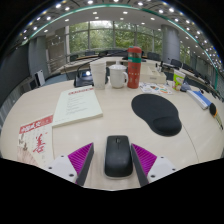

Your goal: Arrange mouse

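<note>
The gripper (117, 172) was held low over a pale, round-edged table (100, 132), its two fingers apart, each showing a magenta pad (80, 158) on the inner face. A black mouse (117, 155) lay on the tabletop between them, its length running along the line of the fingers. A slim gap showed on each side of the mouse, so the pads were about it rather than pressing on it, and it rested on the table by its own weight.

Ahead of the fingers and off to the right lay a black oval mouse pad (157, 112), well apart from the mouse. To the left was a white booklet (77, 104) lying flat, and nearer, beside the left finger, a paper with red print (35, 138). Farther back on the table stood a white mug (118, 75) with a tall orange bottle (134, 67) just beside it, and a pale upright cup (98, 73) to the mug's left. A few small items lay at the far right edge of the table, too small to tell. Beyond the table there were large windows (100, 38) with greenery outside
</note>
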`<state>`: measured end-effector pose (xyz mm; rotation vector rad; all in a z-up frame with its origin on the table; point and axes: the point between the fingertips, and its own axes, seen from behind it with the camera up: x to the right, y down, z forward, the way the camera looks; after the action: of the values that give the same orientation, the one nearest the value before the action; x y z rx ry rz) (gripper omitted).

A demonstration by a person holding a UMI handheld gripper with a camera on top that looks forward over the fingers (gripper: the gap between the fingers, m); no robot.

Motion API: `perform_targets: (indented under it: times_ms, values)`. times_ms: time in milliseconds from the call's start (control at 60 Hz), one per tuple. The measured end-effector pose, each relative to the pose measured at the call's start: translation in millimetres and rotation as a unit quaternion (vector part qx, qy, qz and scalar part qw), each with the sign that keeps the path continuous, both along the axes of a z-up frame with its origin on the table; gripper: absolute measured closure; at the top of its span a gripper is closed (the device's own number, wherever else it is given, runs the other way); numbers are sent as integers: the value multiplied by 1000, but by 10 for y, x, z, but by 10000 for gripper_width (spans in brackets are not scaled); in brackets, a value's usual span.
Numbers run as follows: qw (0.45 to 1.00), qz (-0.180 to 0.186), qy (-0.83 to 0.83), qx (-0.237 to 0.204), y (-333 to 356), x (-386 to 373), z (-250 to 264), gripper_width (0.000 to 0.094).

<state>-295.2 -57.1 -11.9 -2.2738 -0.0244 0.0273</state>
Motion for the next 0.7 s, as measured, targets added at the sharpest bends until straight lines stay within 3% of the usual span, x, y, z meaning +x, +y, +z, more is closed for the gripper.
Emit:
perform_targets:
  times_ms: [50,100,417,700]
  values:
    - [1000,2,-17,-5,24,45,-24,293]
    - [1000,5,-30,-3,58,84,-18,473]
    - [998,48,-38,-12,185,27,211,617]
    - [994,31,-19,102,1097,628,1560,617]
